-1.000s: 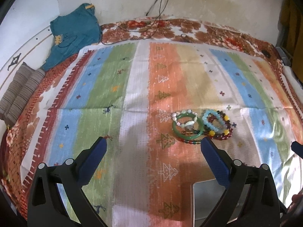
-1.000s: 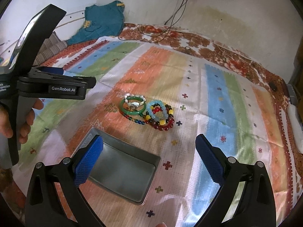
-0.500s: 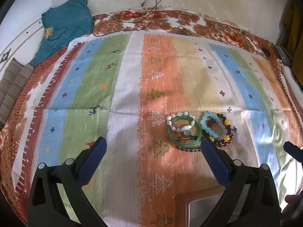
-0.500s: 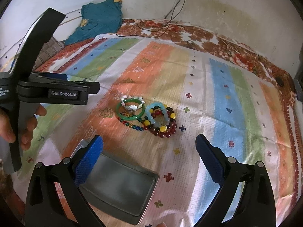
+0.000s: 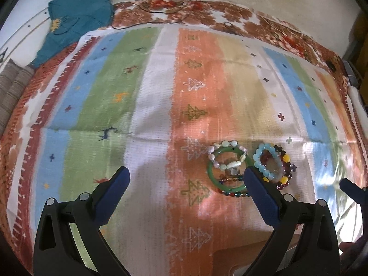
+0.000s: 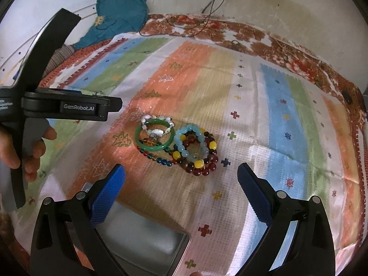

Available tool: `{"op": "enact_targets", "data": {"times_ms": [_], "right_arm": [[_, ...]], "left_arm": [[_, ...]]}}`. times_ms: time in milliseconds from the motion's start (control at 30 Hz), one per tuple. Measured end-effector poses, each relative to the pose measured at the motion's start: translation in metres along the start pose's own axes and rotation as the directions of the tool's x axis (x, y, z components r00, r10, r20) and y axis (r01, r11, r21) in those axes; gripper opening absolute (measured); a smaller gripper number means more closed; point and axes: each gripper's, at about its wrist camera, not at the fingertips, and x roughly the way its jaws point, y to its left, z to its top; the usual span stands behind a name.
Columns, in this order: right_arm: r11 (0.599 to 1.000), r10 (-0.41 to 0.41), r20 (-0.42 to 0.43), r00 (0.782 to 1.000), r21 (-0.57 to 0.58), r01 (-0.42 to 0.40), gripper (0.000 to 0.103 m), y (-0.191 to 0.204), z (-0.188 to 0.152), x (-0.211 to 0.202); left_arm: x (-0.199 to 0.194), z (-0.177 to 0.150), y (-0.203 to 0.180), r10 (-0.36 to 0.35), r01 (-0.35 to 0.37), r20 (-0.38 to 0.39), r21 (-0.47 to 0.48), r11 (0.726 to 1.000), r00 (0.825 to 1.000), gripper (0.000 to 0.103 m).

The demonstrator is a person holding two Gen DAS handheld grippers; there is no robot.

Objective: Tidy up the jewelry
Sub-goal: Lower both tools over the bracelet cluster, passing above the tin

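Note:
A pile of bracelets lies on the striped cloth (image 5: 161, 105): a green bangle (image 5: 212, 178) (image 6: 140, 141) under a white pearl-like bracelet (image 6: 158, 120), a light blue bead bracelet (image 5: 264, 161) (image 6: 182, 148), and dark red and yellow beads (image 6: 207, 158). My left gripper (image 5: 186, 179) is open and empty; its right finger overlaps the pile. My right gripper (image 6: 180, 176) is open and empty, just in front of the pile. A grey metal tray (image 6: 149, 246) lies near my right gripper's left finger.
The left gripper's body (image 6: 57, 108) and the hand holding it fill the left of the right wrist view. A teal garment (image 5: 76, 18) and striped cushions (image 5: 11, 92) lie at the far left. Cables (image 6: 214, 2) hang on the back wall.
Both grippers have moved forward and down toward the bracelet pile, which now looks larger and closer. Both stay open.

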Motion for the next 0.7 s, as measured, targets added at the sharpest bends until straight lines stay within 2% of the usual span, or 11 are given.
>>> {"op": "enact_targets", "data": {"times_ms": [167, 367, 700], "right_arm": [[1.0, 0.009, -0.023, 1.0, -0.01, -0.009, 0.099, 0.003, 0.008, 0.014], [1.0, 0.015, -0.059, 0.998, -0.023, -0.017, 0.099, 0.006, 0.012, 0.03], [1.0, 0.001, -0.087, 0.996, -0.02, -0.003, 0.099, 0.002, 0.019, 0.052]], "left_arm": [[0.013, 0.007, -0.005, -0.03, 0.031, -0.026, 0.01, 0.999, 0.999, 0.097], [0.027, 0.014, 0.004, -0.036, 0.034, -0.043, -0.042, 0.999, 0.998, 0.097], [0.052, 0.018, 0.002, -0.006, 0.005, -0.066, -0.009, 1.0, 0.998, 0.096]]}}
